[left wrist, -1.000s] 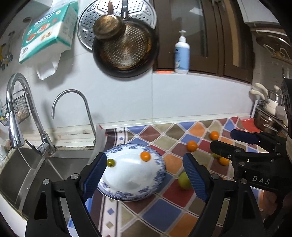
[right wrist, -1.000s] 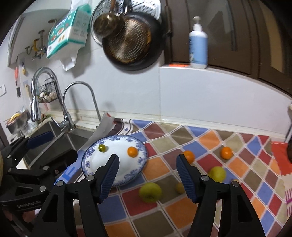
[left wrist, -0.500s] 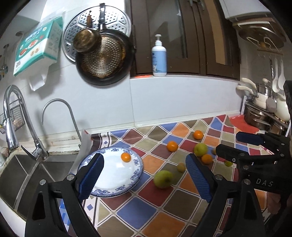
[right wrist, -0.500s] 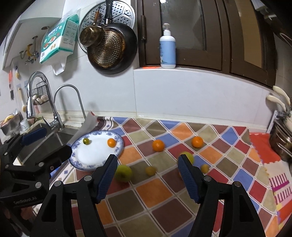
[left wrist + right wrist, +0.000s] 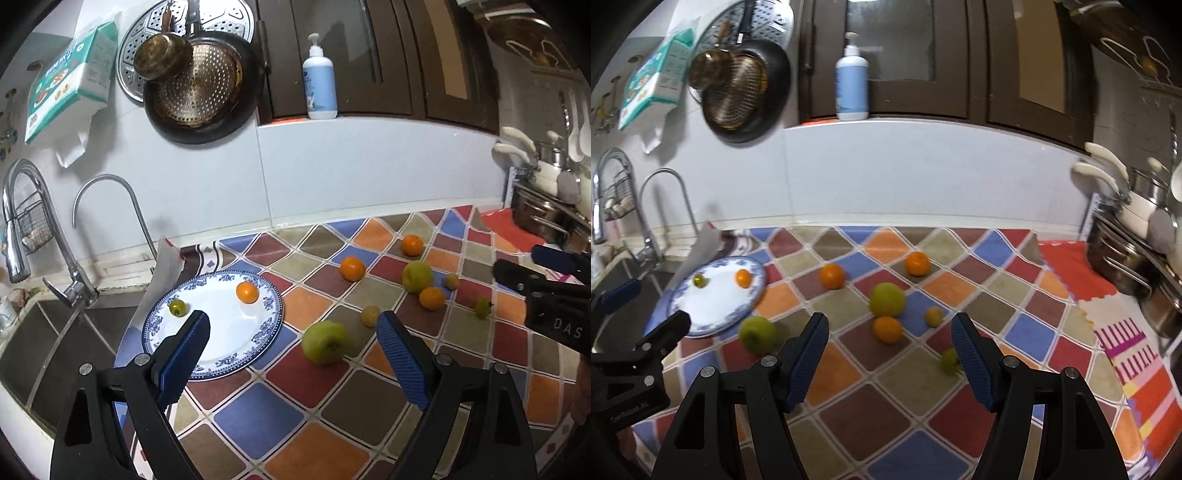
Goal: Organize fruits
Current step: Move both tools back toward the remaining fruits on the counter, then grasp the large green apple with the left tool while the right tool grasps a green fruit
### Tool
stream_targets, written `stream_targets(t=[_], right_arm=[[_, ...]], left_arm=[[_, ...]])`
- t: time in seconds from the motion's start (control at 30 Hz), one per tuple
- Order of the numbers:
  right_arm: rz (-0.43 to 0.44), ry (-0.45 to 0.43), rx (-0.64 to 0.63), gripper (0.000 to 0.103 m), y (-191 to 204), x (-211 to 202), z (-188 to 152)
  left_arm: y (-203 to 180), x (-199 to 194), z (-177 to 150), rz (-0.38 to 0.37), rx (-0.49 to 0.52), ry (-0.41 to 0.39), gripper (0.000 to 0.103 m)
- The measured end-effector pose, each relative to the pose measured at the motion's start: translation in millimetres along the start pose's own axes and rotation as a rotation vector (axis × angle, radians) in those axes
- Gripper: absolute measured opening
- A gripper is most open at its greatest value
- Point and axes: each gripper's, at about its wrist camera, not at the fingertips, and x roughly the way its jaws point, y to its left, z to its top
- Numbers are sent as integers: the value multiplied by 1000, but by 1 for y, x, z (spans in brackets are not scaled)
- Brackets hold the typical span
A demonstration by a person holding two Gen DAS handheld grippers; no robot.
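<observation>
Home kitchen. Steel sink (image 5: 55,332) with tall faucet (image 5: 22,221) at left. Pans (image 5: 195,85) hanging on tiled wall. Soap bottle (image 5: 319,79) on ledge under dark cabinets (image 5: 388,55). Pots (image 5: 543,214) at right. Patterned mat (image 5: 295,406) covering counter.

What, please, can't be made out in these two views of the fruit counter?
- Right wrist view: motion blur smears the small green fruit, partly behind the right gripper.
- Left wrist view: the sink basin is dark and cut by the frame edge.
- Tissue pack: print too small.
</observation>
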Motion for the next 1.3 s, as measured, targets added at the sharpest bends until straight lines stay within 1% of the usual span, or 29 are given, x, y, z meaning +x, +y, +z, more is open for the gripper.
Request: stream_targets(t=[0.13, 0.23, 0.57, 0.7, 0.9, 1.03, 1.13, 1.27, 1.3], right_arm=[[-42, 28, 19, 69, -11, 15, -7], [-39, 70, 64, 69, -20, 31, -12], [-80, 202, 165, 69, -47, 83, -31], [-96, 231, 186, 68, -52, 97, -35], [-132, 266, 199, 61, -58, 111, -39], [-135, 296, 211, 55, -59, 122, -41], [-138, 305, 212, 52, -59, 127, -42], [-149, 316, 208, 47, -59, 132, -43], [-151, 313, 205, 46, -59, 132, -43]], left_arm=[[-6, 19, -4, 7, -7, 47, 93], [-13, 35, -6, 2, 2, 86, 93], [-29, 73, -14, 23, 63, 156, 92], [-33, 87, -18, 20, 77, 183, 92], [-37, 104, -21, 9, 84, 217, 83], [-37, 113, -21, 5, 81, 234, 74], [-37, 120, -23, -3, 79, 256, 68], [-37, 126, -26, -8, 76, 284, 63], [-37, 127, -27, -8, 74, 288, 60]])
